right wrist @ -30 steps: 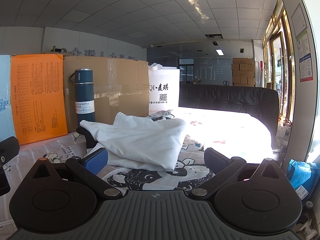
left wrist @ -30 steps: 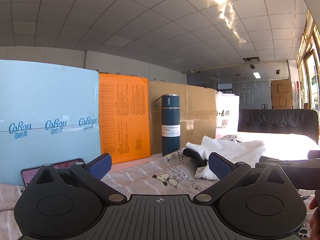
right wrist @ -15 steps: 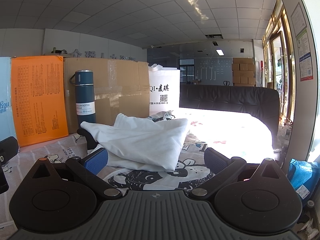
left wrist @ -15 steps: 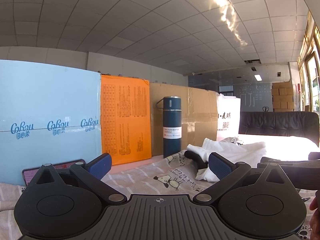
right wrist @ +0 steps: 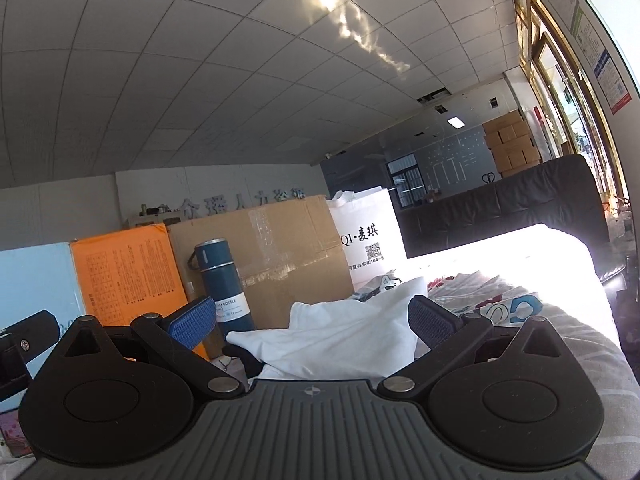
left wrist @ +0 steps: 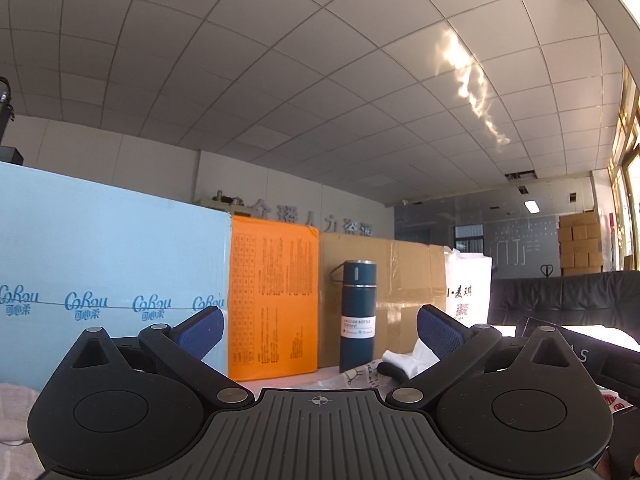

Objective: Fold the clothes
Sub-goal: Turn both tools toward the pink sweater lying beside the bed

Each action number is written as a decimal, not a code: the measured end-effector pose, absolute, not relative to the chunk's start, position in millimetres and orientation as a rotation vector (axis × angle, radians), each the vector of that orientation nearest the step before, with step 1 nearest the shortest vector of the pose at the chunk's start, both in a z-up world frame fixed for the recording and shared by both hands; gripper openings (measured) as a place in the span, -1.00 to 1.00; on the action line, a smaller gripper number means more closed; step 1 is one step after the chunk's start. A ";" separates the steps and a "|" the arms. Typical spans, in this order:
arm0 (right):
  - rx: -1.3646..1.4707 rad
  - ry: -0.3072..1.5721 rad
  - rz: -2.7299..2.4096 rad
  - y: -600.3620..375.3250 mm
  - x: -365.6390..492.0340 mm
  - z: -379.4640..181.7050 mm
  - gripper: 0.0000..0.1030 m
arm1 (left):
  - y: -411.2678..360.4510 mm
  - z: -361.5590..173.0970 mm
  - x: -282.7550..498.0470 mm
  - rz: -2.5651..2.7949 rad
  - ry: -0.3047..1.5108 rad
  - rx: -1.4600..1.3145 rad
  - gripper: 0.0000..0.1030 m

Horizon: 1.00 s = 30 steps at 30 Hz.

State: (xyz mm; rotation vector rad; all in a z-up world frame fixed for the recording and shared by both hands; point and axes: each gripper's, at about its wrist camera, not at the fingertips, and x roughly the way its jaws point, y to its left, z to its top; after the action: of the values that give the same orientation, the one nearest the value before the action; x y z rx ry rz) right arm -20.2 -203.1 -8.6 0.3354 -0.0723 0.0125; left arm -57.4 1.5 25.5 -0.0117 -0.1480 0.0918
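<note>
The left gripper (left wrist: 320, 330) is spread wide with nothing between its blue pads (left wrist: 202, 330), and it is tilted up so that ceiling fills most of its view. The right gripper (right wrist: 310, 318) is likewise spread and empty, angled up and rolled a little.

Just past the right gripper lies the shirt (right wrist: 340, 340), a white crumpled heap on a cartoon-printed sheet (right wrist: 500, 312) that covers the desk. In the left view only a small white corner of the shirt (left wrist: 404, 358) shows, low and right of centre, behind the right finger.

Left of the shirt and a little farther stands a dark blue bottle (right wrist: 222, 284), upright, with a white label. In the left view the bottle (left wrist: 358, 322) stands near centre.

Behind it a row leans along the far edge: a light blue box (left wrist: 112, 280) at left, an orange board (left wrist: 272, 300), brown cardboard (right wrist: 276, 256), then a white bag (right wrist: 366, 248) with black lettering at right.

Farther right is a black sofa (right wrist: 512, 204), with stacked cartons (right wrist: 508, 144) beyond.
</note>
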 end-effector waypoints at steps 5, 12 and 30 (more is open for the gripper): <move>0.426 -0.149 0.144 -210.0 -38.3 -7.6 1.00 | 6.3 39.7 -99.4 0.179 -0.208 0.007 1.00; 0.429 -0.222 0.304 -209.1 -68.4 -3.8 1.00 | 25.2 66.5 -160.1 0.321 -0.290 0.039 1.00; 0.314 0.058 0.950 -93.0 -189.9 86.7 1.00 | 161.5 121.5 -335.4 0.768 -0.363 -0.100 1.00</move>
State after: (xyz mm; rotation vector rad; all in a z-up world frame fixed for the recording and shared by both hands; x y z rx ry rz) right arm -189.9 -93.0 86.7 0.3137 0.0575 0.9502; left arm -335.4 161.5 121.5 -0.1000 -0.3631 0.7675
